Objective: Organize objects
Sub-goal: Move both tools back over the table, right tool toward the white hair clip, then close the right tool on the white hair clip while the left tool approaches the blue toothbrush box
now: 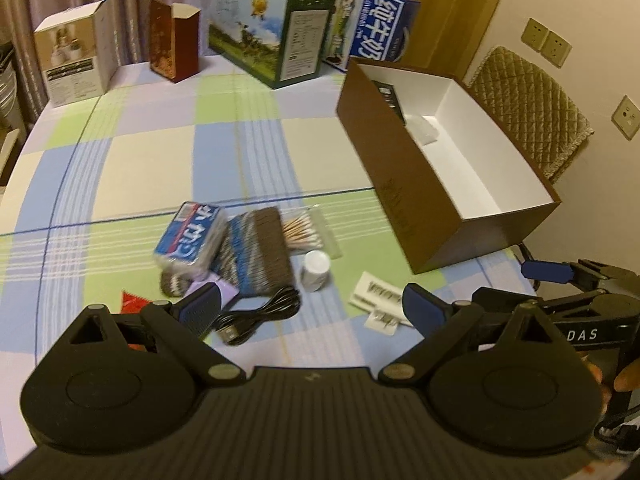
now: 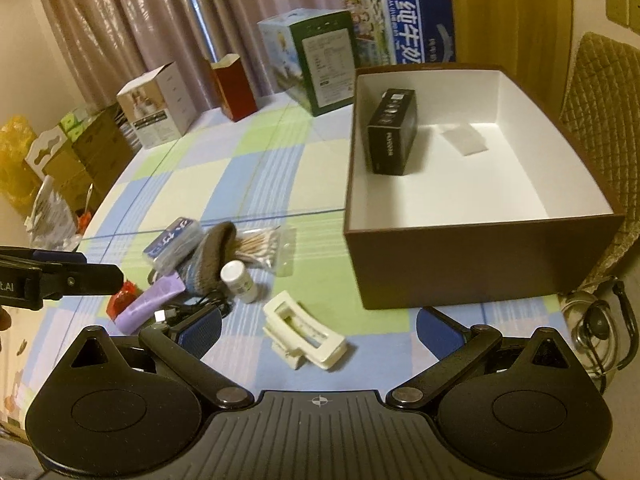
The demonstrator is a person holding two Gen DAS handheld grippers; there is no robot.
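An open brown box point(image 2: 472, 268) with a white inside holds a black carton point(image 2: 392, 136) and a small clear bag point(image 2: 464, 138). Left of it lies a heap: a blue tissue pack point(image 1: 190, 236), a striped knit sock point(image 1: 256, 254), cotton swabs point(image 1: 304, 230), a white bottle point(image 1: 316, 270), a black cable point(image 1: 264, 314), a purple item point(image 2: 150, 302) and a red packet point(image 2: 122, 298). A white hair clip point(image 2: 304, 338) lies in front of my right gripper point(image 2: 318, 330), which is open and empty. My left gripper point(image 1: 312, 306) is open above the cable and bottle.
Several cartons stand along the table's far edge: a white one point(image 1: 76, 56), a red one point(image 1: 174, 42), a green-blue one point(image 1: 272, 28) and a blue milk carton point(image 1: 372, 34). A padded chair point(image 1: 532, 112) is behind the brown box. Cardboard boxes point(image 2: 84, 156) sit left of the table.
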